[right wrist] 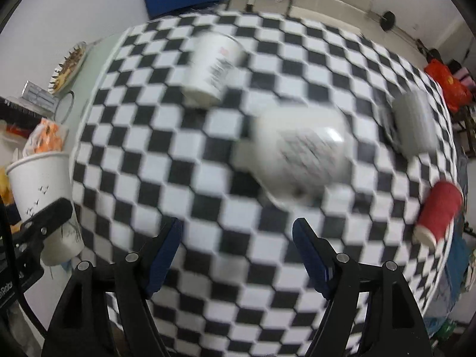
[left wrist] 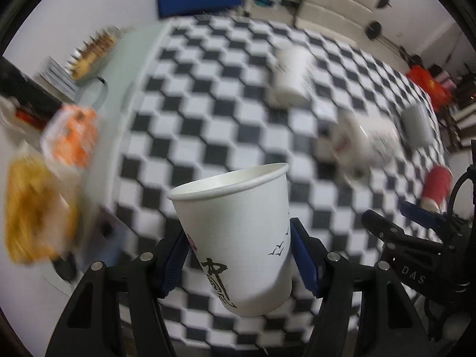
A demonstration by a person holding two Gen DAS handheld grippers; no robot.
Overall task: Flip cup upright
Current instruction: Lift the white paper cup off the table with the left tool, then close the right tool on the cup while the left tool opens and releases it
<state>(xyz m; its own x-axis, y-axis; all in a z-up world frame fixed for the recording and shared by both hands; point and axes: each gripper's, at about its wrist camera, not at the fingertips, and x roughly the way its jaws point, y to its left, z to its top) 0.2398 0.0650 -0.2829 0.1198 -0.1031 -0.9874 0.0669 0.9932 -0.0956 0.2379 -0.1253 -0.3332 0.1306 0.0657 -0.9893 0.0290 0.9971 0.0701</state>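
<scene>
My left gripper (left wrist: 239,255) is shut on a white paper cup (left wrist: 238,235) with black calligraphy and small birds. The cup is held above the checkered table (left wrist: 208,125), mouth up and tilted slightly. The same cup shows at the left edge of the right wrist view (right wrist: 44,199), with a left fingertip (right wrist: 50,211) across it. My right gripper (right wrist: 236,255) is open and empty above the table (right wrist: 148,154), with blue pads spread wide. It shows at the right edge of the left wrist view (left wrist: 413,217).
A white paper cup (right wrist: 212,65) lies on its side at the back. A white mug (right wrist: 300,151) lies in the middle, a grey cup (right wrist: 413,125) to its right and a red cup (right wrist: 438,211) near the right edge. Snack packets (left wrist: 70,136) and a plate (left wrist: 92,53) sit left.
</scene>
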